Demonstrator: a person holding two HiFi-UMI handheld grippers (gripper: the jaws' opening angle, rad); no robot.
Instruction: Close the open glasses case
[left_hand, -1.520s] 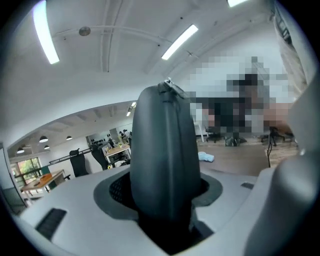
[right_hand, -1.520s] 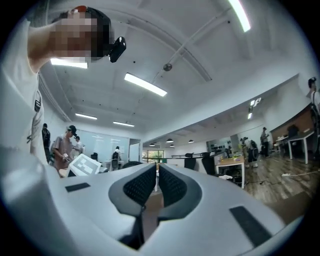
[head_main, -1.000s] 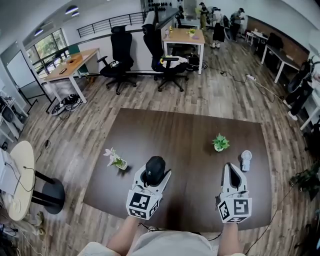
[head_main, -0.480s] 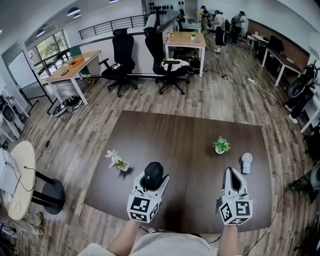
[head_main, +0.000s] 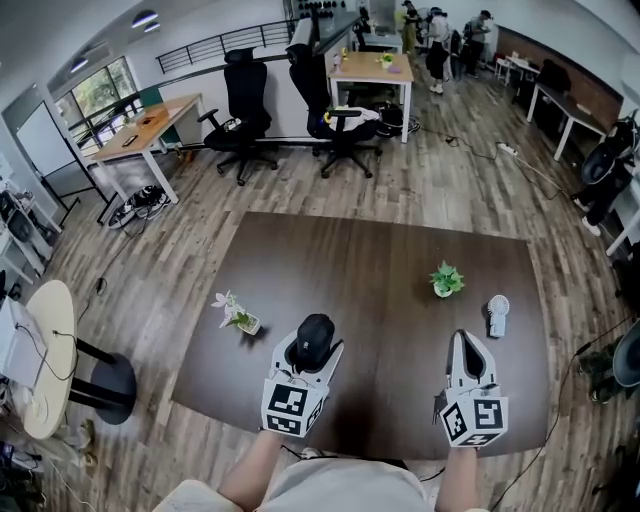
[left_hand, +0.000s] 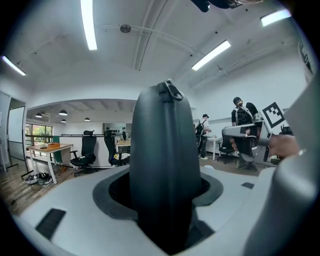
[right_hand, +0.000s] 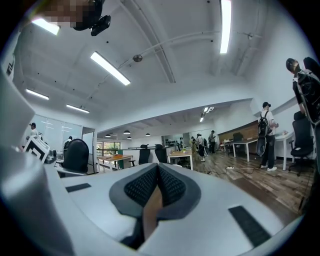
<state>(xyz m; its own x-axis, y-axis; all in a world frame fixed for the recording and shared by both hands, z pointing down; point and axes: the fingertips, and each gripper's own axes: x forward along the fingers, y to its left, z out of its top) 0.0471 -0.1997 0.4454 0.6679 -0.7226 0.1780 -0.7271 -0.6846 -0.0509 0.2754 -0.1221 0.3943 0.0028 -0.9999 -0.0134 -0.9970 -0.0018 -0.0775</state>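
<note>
Tabletop (head_main: 380, 260): one, brown, mostly bare.

Tongs: two. The left tongs (head_main: 310, 360) are clamped on the glasses case (head_main: 314, 332), jaws spread wide around its body. The right tongs (head_main: 464, 340) are pressed together with nothing in them, well apart to the right.

Case: one, black, held on end over the near-left part of the tabletop, and it looks lifted off the surface. The zip pull (left_hand: 172, 90) sits at the top.

My read on the step is the closing stage. The edge facing me looks shut, but I can't tell if the zip is fully run. The next move probably calls for the right tongs to come across to the pull, or to squeeze the halves.

Small stuff: one potted plant (head_main: 445, 280), one flower vase (head_main: 236, 318), one small white fan (head_main: 497, 315).
</note>
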